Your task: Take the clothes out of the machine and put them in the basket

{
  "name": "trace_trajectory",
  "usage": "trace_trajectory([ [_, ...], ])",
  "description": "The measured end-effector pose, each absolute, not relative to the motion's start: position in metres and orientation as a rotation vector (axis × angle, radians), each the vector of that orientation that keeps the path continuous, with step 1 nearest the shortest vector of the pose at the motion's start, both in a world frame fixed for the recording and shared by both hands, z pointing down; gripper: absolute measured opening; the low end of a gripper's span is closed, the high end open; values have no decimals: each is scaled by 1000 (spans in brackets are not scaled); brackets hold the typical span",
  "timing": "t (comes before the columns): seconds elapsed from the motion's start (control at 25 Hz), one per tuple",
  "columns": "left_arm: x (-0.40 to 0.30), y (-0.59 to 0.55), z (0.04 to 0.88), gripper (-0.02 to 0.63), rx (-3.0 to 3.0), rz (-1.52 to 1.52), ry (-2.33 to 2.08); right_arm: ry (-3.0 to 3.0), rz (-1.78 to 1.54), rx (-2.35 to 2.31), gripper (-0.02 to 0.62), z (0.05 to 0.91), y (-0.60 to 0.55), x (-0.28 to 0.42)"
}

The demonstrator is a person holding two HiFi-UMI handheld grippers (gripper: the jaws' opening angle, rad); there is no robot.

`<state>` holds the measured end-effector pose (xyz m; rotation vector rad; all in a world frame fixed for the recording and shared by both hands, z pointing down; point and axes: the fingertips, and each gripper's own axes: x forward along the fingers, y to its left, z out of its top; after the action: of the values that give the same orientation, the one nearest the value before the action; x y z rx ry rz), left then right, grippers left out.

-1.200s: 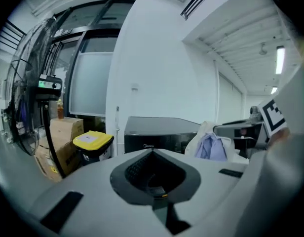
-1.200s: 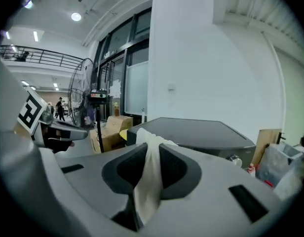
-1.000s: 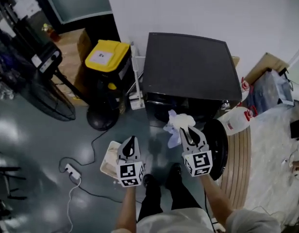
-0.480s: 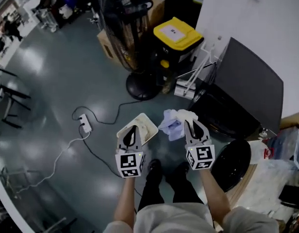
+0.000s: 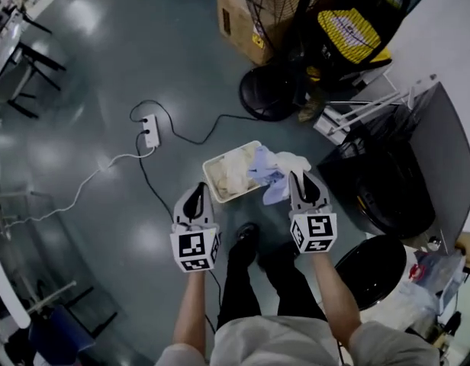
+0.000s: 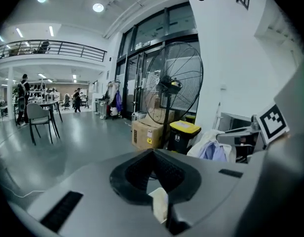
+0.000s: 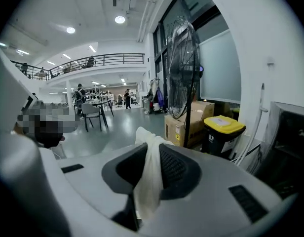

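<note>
A white basket (image 5: 213,166) with pale clothes in it stands on the grey floor in front of my feet. My right gripper (image 5: 302,183) is shut on a bundle of white and lavender clothes (image 5: 275,168), which hangs over the basket's right end. In the right gripper view the white cloth (image 7: 148,174) runs down between the pads. My left gripper (image 5: 197,199) hovers at the basket's near left corner with its tips together. A small pale scrap shows behind the tips (image 6: 153,154); I cannot tell what it is. The black machine (image 5: 441,158) stands at the right, its round door (image 5: 370,269) swung open.
A standing fan's base (image 5: 269,91), a cardboard box (image 5: 254,14) and a yellow-lidded bin (image 5: 353,33) stand beyond the basket. A power strip (image 5: 151,130) with cables lies on the floor at the left. The person's shoes (image 5: 246,235) are just behind the basket.
Both grippers swung away from the machine's opening toward the basket. The right one carried the clothes bundle along, and it now hangs over the basket's right end.
</note>
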<state>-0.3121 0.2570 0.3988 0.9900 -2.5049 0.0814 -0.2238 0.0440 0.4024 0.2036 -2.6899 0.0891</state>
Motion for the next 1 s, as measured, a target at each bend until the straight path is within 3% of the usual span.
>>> trace_trajectory([
  [0.4, -338, 260, 528, 18, 963, 35, -2464, -2582, 90, 124, 83, 576, 69, -268],
  [1.0, -312, 244, 741, 18, 977, 24, -2383, -2454, 83, 49, 83, 879, 68, -298],
])
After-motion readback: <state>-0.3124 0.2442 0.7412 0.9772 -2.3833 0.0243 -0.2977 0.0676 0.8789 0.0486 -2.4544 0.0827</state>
